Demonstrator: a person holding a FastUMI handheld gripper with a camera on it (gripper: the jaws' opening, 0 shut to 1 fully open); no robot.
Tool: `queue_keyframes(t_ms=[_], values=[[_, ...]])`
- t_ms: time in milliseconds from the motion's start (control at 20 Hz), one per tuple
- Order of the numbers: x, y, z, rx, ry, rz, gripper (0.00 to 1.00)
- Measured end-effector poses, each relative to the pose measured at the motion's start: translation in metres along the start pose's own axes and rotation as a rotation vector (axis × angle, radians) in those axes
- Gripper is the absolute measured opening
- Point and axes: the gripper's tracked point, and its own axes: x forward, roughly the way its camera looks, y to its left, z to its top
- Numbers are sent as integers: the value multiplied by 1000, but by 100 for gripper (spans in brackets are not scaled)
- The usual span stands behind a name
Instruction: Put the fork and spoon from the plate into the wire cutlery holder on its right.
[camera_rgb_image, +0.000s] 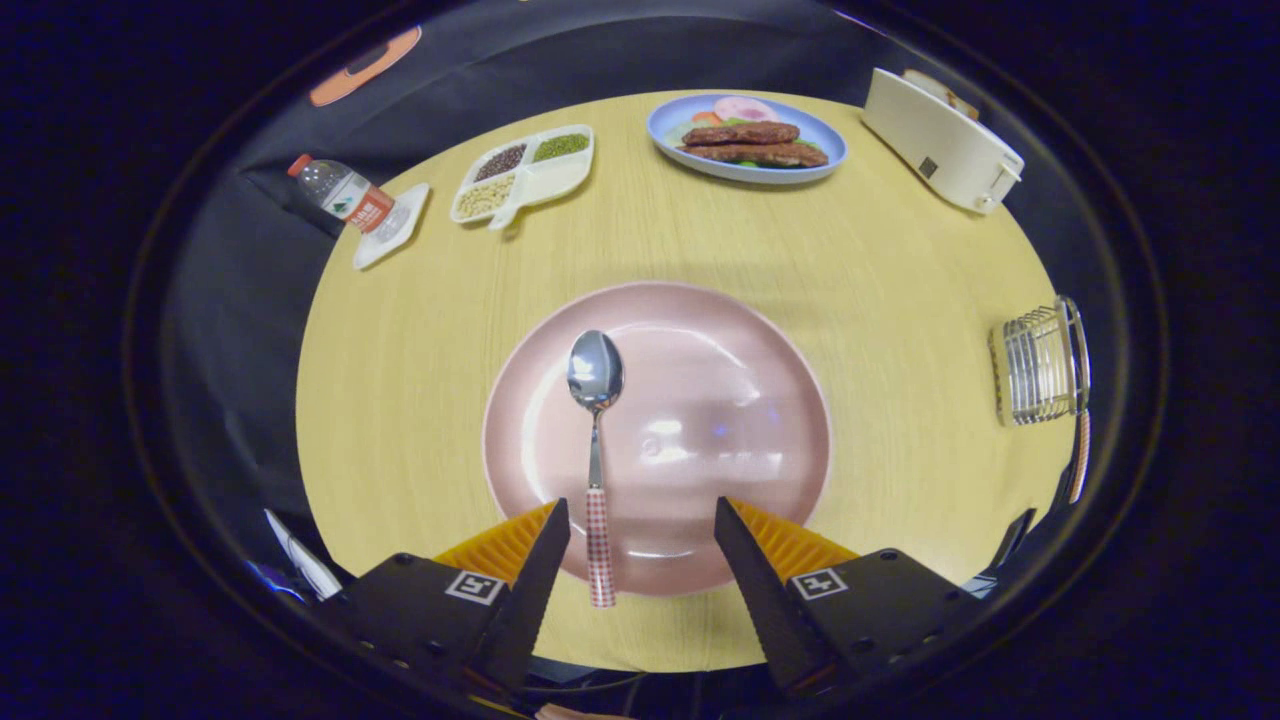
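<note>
A round, pale wood-grain table (900, 300) stands against the booth's black cloth wall. At its middle lies a glossy pink plate (720, 400), shallow and wide, with light glinting off its well. On the plate's left half rests a spoon (596, 440): a polished steel bowl pointing away from the gripper, a thin steel neck, and a handle patterned in red-and-white check whose end overhangs the near rim of the plate onto the table. The gripper (642, 525) hovers over the plate's near edge with its black, orange-backed fingers spread wide and holding nothing; the spoon handle lies between them, closer to the left finger, and touches neither. Well to the right of the plate, near the table's edge, stands the wire cutlery holder (1040, 362), a metal basket of thin upright bars; a red-checked handle shows just beside it, below its rim. At the far side sit a blue plate of food (745, 140), a white divided tray (525, 172) holding beans and grains, a water bottle (342, 192) on a small white dish, and a white toaster (940, 140)
</note>
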Motion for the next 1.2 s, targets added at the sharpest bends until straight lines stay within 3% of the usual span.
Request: queue_keyframes(t_ms=[200, 350, 400, 550, 600, 650, 750, 850, 1200], values=[[21, 14, -5, -30, 4, -25, 76], [27, 19, -12, -54, 7, -48, 54], [28, 17, -12, -63, 8, -68, 55], [32, 13, -19, -42, 33, -120, 24], [31, 14, -20, -36, 31, -112, 24], [27, 13, -24, -42, 33, -104, 9], [26, 10, -25, -51, 36, -89, 9], [15, 7, -27, -56, 40, -68, 2], [-49, -35, -22, -99, -43, 36, 2]])
